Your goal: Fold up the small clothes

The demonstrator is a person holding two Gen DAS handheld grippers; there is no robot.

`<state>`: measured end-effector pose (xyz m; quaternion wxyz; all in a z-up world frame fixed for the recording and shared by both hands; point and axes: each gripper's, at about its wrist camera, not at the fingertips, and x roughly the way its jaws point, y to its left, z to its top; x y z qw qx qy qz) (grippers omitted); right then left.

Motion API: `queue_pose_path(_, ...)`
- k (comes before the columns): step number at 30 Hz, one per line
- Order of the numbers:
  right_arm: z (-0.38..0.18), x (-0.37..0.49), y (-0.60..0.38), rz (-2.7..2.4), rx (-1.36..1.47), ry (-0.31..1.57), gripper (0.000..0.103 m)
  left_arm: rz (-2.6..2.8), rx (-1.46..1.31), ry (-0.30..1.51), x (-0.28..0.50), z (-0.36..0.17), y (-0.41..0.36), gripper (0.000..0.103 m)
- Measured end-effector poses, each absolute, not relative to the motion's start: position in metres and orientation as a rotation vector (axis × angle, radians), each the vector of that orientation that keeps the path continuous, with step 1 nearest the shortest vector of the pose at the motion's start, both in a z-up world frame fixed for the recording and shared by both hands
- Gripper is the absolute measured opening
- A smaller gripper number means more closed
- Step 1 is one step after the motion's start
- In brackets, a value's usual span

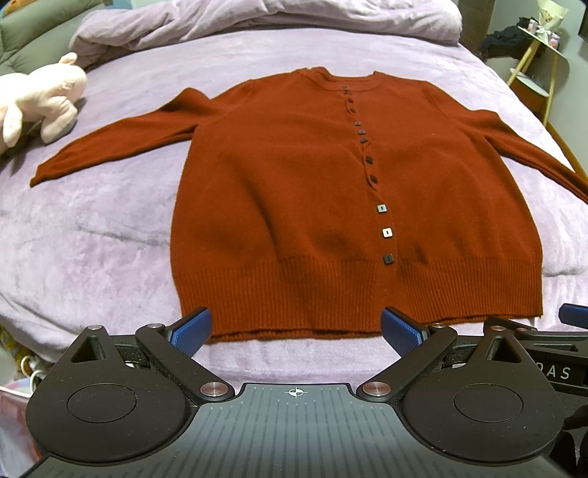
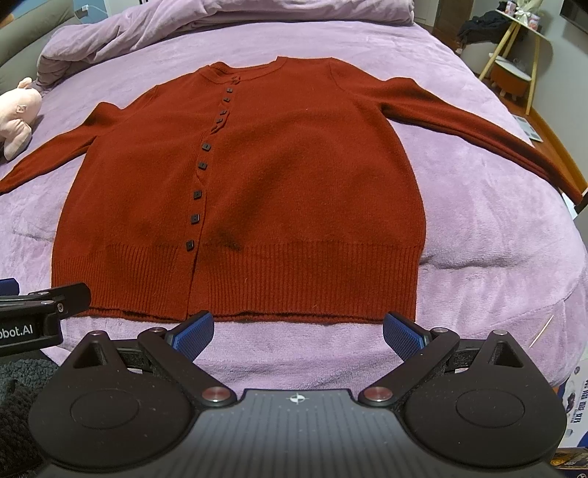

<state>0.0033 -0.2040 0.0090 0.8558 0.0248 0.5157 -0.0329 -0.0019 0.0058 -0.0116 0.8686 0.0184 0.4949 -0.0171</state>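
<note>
A rust-red buttoned cardigan [image 1: 294,184] lies flat and face up on the purple bed cover [image 1: 92,239], sleeves spread out to both sides, ribbed hem nearest me. It also shows in the right wrist view [image 2: 279,184]. My left gripper [image 1: 297,331] is open and empty, its blue pads just short of the hem at the left half. My right gripper [image 2: 298,332] is open and empty, just short of the hem at the right half. The right gripper's edge shows in the left wrist view [image 1: 573,314], and the left gripper's in the right wrist view [image 2: 44,305].
A pink plush toy [image 1: 40,106] lies on the bed by the left sleeve. A bunched purple duvet [image 1: 257,18] lies at the far end. A side table with yellow legs [image 2: 514,47] stands beyond the bed's right edge.
</note>
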Motion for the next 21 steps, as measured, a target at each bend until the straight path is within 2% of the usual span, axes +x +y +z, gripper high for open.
queue_pose_path(21,0.001,0.012,-0.209,-0.063,0.083,1.110,0.099,-0.038,0.040,1.093,0.011,-0.020,0.002,0.101)
